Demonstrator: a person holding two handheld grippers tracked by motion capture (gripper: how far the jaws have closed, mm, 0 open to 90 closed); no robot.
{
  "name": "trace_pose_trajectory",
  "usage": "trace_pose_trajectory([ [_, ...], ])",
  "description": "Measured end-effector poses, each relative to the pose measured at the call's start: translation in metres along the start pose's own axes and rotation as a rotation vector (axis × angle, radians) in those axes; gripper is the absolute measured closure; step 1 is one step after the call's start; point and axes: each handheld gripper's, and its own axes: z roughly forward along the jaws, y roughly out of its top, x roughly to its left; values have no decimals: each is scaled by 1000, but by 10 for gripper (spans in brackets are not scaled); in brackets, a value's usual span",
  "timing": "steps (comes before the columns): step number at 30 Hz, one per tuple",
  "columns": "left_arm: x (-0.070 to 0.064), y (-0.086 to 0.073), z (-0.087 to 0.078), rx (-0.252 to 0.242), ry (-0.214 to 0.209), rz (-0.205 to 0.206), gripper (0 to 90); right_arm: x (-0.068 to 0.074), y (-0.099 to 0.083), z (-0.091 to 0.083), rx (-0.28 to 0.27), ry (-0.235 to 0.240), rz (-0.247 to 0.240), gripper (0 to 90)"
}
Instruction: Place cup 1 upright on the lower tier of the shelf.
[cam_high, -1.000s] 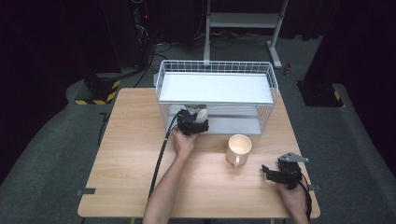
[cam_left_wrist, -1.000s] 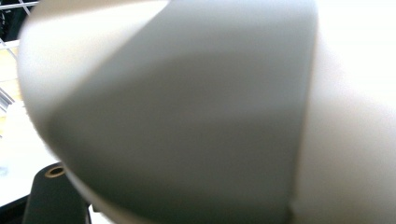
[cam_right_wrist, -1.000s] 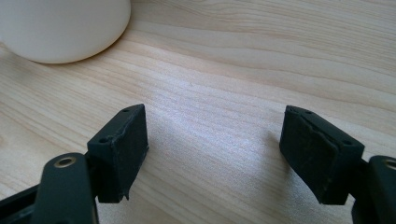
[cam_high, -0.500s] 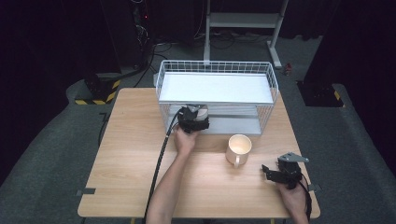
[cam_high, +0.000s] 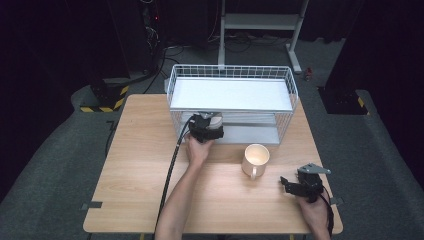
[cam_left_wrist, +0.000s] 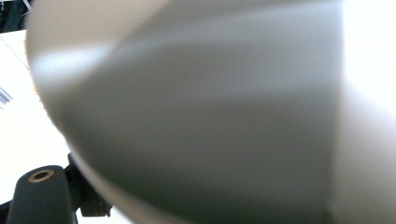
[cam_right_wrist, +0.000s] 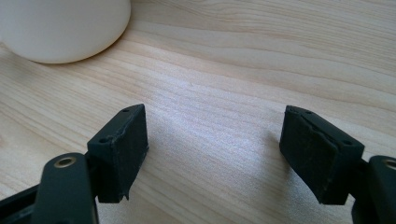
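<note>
A grey rounded cup (cam_high: 213, 119) sits at the tip of my left gripper (cam_high: 207, 125), at the front opening of the wire rack's lower shelf (cam_high: 250, 135). In the left gripper view the grey cup (cam_left_wrist: 210, 116) is blurred and very close, with one black jaw at the bottom left; the gripper looks shut on it. A cream mug (cam_high: 255, 159) stands on the table in front of the rack. My right gripper (cam_high: 287, 184) rests low near the table's front right corner, open and holding nothing. In its own view the right gripper (cam_right_wrist: 215, 154) has the cream mug (cam_right_wrist: 60, 28) ahead to its left.
The white wire rack (cam_high: 230, 72) with a white top shelf stands at the table's back edge. The wooden table (cam_high: 135, 165) has bare room on its left half. A black cable (cam_high: 172, 160) trails from the left gripper toward the front.
</note>
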Motion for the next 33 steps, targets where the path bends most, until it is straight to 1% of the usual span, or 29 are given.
trace_pose_trajectory([
  [2,0,-1,-1,4,-4,8,132,0,0,0,0,0,0,236],
  [3,0,-1,-1,5,-19,6,132,0,0,0,0,0,0,236],
  [5,2,-3,-2,2,-31,5,134,0,0,0,0,0,0,236],
  [8,1,-5,-5,2,-32,-1,145,0,0,0,0,0,0,236],
  [10,0,-8,-7,11,-14,19,153,0,0,0,0,0,0,236],
  [11,-2,-10,-8,11,-50,-2,162,0,0,0,0,0,0,236],
  [13,-2,-13,-10,12,-47,9,184,0,0,0,0,0,0,236],
  [14,-2,-15,-11,10,-30,18,195,0,0,0,0,0,0,236],
  [15,-2,-16,-11,14,-37,8,201,0,0,0,0,0,0,236],
  [18,-1,-19,-12,21,-40,5,214,0,0,0,0,0,0,236],
  [19,-2,-20,-12,22,-42,-1,217,0,0,0,0,0,0,236],
  [21,-2,-20,-12,29,-37,9,221,0,0,0,0,0,0,236],
  [24,-1,-21,-11,24,-39,5,222,0,0,0,0,0,0,236],
  [27,0,-21,-10,30,-37,0,233,0,0,0,0,0,0,236],
  [28,0,-22,-9,30,-37,-1,246,0,0,0,0,0,0,236],
  [29,0,-22,-8,36,-42,-5,300,0,0,0,0,0,0,236],
  [30,0,-22,-7,35,-36,-5,300,0,0,0,0,0,0,236],
  [31,1,-23,-7,33,-33,-4,327,0,0,0,0,0,0,236],
  [32,1,-23,-6,30,-35,-17,337,0,0,0,0,0,0,236],
  [33,2,-22,-5,31,-38,-15,333,0,0,0,0,0,0,236],
])
